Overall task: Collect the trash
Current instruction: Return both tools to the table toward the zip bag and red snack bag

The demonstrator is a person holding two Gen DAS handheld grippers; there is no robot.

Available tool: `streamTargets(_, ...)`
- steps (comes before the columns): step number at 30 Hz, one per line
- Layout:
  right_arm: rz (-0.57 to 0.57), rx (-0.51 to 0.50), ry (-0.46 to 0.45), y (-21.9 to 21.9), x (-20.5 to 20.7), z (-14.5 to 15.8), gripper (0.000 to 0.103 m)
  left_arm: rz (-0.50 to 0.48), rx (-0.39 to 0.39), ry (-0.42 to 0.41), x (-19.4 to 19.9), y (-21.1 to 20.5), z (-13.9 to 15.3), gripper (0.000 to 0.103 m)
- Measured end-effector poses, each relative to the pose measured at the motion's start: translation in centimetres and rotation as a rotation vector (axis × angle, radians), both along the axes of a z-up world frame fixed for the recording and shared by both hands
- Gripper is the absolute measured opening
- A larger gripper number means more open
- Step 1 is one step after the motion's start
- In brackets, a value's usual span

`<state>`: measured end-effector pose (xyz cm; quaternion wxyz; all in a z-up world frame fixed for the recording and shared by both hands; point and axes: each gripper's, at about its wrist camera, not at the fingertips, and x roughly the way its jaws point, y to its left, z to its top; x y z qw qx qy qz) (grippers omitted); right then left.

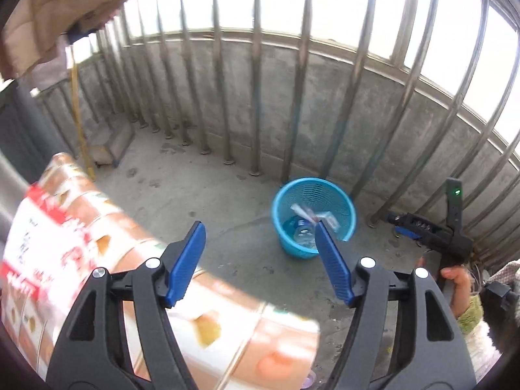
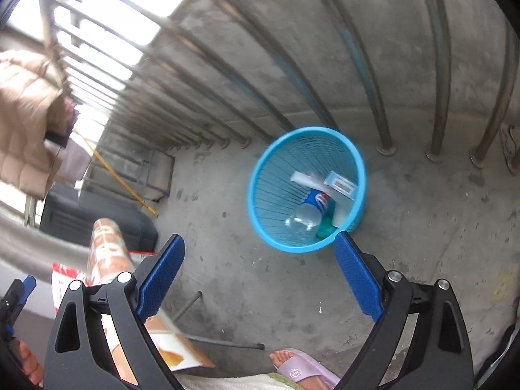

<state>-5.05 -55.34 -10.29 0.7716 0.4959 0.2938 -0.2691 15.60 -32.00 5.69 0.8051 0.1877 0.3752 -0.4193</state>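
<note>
A blue plastic trash basket (image 1: 286, 191) stands on the concrete floor by the railing; it also shows in the right wrist view (image 2: 260, 175). Inside lie a Pepsi bottle (image 2: 312, 208), a white wrapper (image 2: 305, 180) and a small clear box (image 2: 341, 185). My left gripper (image 1: 260, 230) is open and empty, above and short of the basket. My right gripper (image 2: 260, 243) is open and empty, above the basket's near rim. The right gripper's body (image 1: 455, 227) shows at the right of the left wrist view.
A large patterned pink-and-white carton (image 1: 97, 260) stands at the left, also seen in the right wrist view (image 2: 107, 253). Metal railing bars (image 1: 256, 97) and a concrete wall (image 1: 325, 97) enclose the balcony. A foot in a pink slipper (image 2: 299, 369) is near. A thin dark rod (image 2: 227, 343) lies on the floor.
</note>
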Motion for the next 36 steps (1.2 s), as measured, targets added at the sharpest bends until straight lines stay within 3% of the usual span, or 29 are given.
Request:
streamTargets(8,0.202,-0.104,-0.029,6.4,2.6,6.8,0.09,0.282,-0.08,-0.002,-0.2,17.6,1.6,0.066)
streamTargets(13,0.398,-0.143,-0.081,11.4,5.8,10.2,0.09,0.506,-0.112,0.022,-1.4,28.5,0.1,0.066)
streamTargets(17,0.575,-0.146,-0.118,16.2,8.9,12.6,0.09,0.639,-0.165,0.078,-2.5,35.0,-1.6,0.066)
streamTargets(21,0.747,-0.152,-0.135,21.7,11.8,14.2,0.09,0.706,-0.211,0.099,-3.7,38.8,-2.7,0.066)
streamTargets(26,0.908,-0.118,-0.122,28.3,14.7,14.5,0.09,0.743,-0.248,0.132,-4.0,40.5,-4.4,0.066)
streamTargets(36,1.028,-0.136,-0.017,36.5,19.9,12.9,0.086,0.794,-0.355,0.336,-0.4,43.4,-9.2,0.066)
